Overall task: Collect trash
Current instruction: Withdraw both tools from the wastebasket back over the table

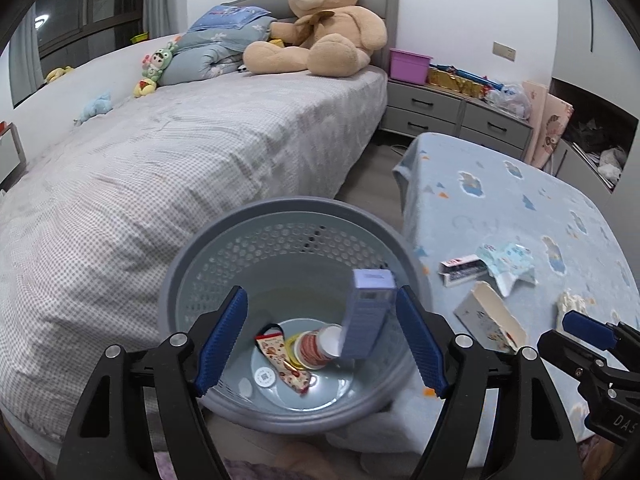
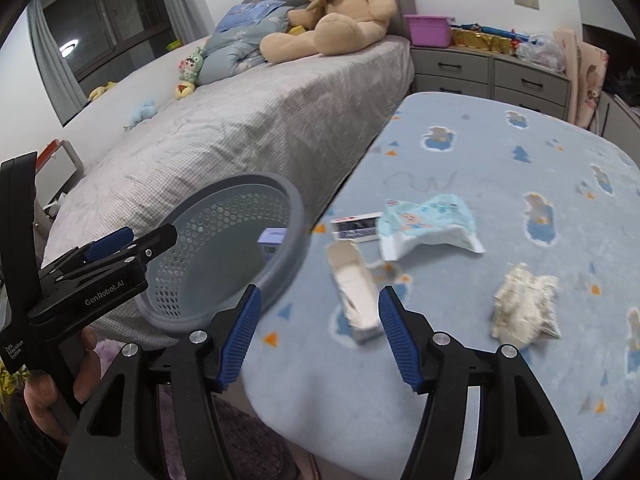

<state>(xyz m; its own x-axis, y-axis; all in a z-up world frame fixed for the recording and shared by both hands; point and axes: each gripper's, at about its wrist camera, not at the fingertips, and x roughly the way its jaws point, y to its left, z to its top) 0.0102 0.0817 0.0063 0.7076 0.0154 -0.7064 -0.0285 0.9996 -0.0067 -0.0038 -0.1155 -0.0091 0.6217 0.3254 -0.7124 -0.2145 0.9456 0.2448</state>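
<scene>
Closest to me, the right gripper point(image 2: 320, 332) hangs with its jaws wide apart just above the blue blanket-covered table point(image 2: 500, 152), holding nothing. Straight ahead at its twelve o'clock, sitting just short of the gap between the blue pads, lies the torn open carton point(image 2: 354, 292); its long axis runs nearly along the fingers, tilted a touch toward eleven, so I'd guess a short push forward would put it between the pads across its narrow width. This hand is plainly the nearer one. At two o'clock sits a crumpled paper wad point(image 2: 526, 306), and further off at one a blue printed wrapper point(image 2: 426, 226) touching a small flat box point(image 2: 356, 229). The left gripper point(image 1: 320, 344), also spread and empty, hovers over the grey perforated wastebasket point(image 1: 192, 272), where a lavender box point(image 1: 370, 312) stands tilted beside a paper cup point(image 1: 320, 346).
</scene>
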